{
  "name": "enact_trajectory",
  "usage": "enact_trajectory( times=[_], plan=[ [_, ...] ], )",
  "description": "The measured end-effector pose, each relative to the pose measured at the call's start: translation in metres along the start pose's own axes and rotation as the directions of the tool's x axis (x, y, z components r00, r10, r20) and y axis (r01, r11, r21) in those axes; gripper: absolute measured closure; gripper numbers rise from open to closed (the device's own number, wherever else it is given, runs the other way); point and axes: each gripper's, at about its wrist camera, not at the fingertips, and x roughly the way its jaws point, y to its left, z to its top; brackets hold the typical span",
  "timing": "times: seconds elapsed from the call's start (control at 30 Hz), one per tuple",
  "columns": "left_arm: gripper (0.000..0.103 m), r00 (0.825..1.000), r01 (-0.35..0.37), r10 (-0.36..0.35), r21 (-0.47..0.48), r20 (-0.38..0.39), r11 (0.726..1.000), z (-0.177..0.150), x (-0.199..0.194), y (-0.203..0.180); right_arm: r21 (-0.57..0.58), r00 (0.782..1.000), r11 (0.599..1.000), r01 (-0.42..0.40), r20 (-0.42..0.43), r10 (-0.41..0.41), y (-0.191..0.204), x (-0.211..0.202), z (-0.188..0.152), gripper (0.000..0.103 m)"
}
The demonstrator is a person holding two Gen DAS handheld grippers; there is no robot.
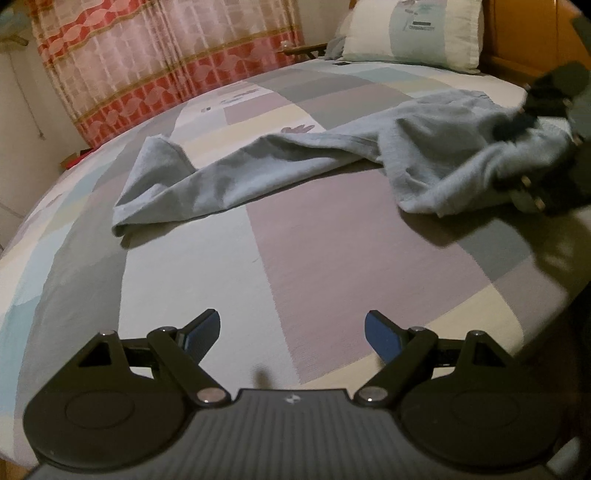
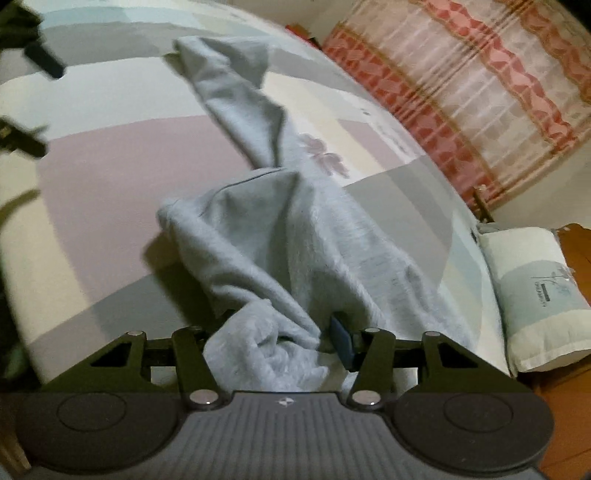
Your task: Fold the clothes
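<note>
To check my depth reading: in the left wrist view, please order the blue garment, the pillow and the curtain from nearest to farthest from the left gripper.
From the open left gripper:
1. Blue garment, crumpled mid-bed.
2. Pillow, bed's far end, upper right.
3. Curtain, beyond the bed, upper left.

right gripper (image 1: 532,122) blurred, pillow (image 1: 413,31) cropped

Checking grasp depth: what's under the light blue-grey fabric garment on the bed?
Under the light blue-grey fabric garment lies the pastel patchwork bedsheet. One bunched end sits between the right gripper's fingers, hiding its left pad. Anything else beneath is covered.
</note>
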Motion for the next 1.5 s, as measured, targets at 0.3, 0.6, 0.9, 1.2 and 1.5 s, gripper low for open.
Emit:
enact_trajectory(
  times=[0.3,0.6,0.9,1.2,1.5],
  plan=[
    [0.017,0.999,0.043,-0.043,0.033,-0.012,0.999,0.019,0.020,-0.013,0.179,0.999,0.983,-0.047,0.001,0.047,-0.075,0.048,0.017,0.044],
    [0.017,0.997,0.065,-0.063,0.052,-0.036,0.997,0.029,0.037,-0.023,0.354,0.988,0.927,-0.121,-0.046,0.147,-0.118,0.099,0.013,0.044],
    [0.017,0.997,0.073,-0.072,0.072,-0.018,0.995,0.030,0.027,-0.032,0.405,0.981,0.896,-0.183,0.129,0.143,-0.121,-0.007,0.003,0.042],
    [0.017,0.997,0.078,-0.078,0.091,-0.002,0.993,0.025,0.009,-0.040,0.385,0.965,0.885,-0.260,0.137,0.224,-0.051,-0.077,-0.039,0.041],
    [0.017,0.996,0.087,-0.087,0.106,-0.008,0.990,0.022,0.004,-0.047,0.452,0.966,0.865,-0.218,-0.028,0.258,0.008,-0.035,-0.074,0.039]
  ],
)
